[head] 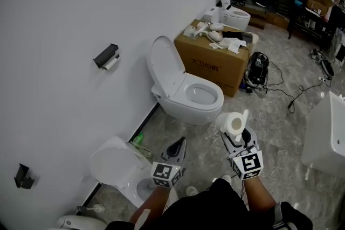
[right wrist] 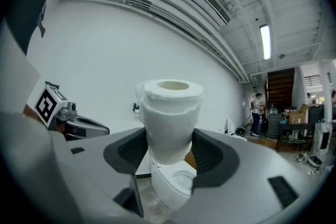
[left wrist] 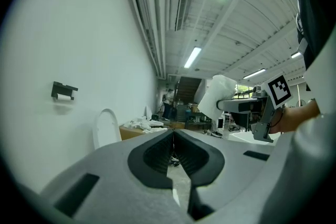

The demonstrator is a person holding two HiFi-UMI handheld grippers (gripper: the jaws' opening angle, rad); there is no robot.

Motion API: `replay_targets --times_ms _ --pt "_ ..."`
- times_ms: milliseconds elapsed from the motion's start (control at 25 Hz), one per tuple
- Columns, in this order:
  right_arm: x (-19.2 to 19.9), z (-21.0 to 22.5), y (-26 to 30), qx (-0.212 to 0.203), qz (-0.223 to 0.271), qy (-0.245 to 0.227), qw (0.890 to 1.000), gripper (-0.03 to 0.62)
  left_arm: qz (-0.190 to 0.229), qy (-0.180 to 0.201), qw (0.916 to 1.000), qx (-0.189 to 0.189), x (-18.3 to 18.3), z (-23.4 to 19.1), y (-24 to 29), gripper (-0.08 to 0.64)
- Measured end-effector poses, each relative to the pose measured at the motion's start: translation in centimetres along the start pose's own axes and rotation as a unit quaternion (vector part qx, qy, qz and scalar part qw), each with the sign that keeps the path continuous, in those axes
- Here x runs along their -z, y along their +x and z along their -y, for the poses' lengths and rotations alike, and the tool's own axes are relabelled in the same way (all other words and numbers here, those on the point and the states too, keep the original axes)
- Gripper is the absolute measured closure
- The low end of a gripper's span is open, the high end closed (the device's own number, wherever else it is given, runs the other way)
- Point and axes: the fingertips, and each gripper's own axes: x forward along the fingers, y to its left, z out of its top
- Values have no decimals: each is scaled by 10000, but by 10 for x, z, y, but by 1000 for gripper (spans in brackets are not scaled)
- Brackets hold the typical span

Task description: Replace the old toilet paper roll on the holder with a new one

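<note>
New toilet paper roll (head: 233, 123) stood upright, core axis vertical, pinched between right gripper (head: 239, 136) jaws, left gripper (head: 178, 148) jaws pressed together, wall holder (head: 105, 55) well apart, white toilet (head: 186, 91) between.

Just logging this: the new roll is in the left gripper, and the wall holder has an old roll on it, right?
No. The new roll is in the right gripper, as the right gripper view shows. The wall holder does have an old roll on it.

The holder (head: 106, 55) sits on the wall (head: 54, 19) left of the toilet (head: 188, 95), box (head: 213, 64) beyond.
</note>
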Motion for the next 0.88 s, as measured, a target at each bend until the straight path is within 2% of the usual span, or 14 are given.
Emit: replay_targets --times_ms 520,880 --pt "-5 4 58 -313 -34 -141 9994 336 31 -2 9998 -200 -10 -39 27 552" --pt "-2 44 118 -432 -36 -48 9990 336 -22 -20 9993 -380 -18 -69 86 552"
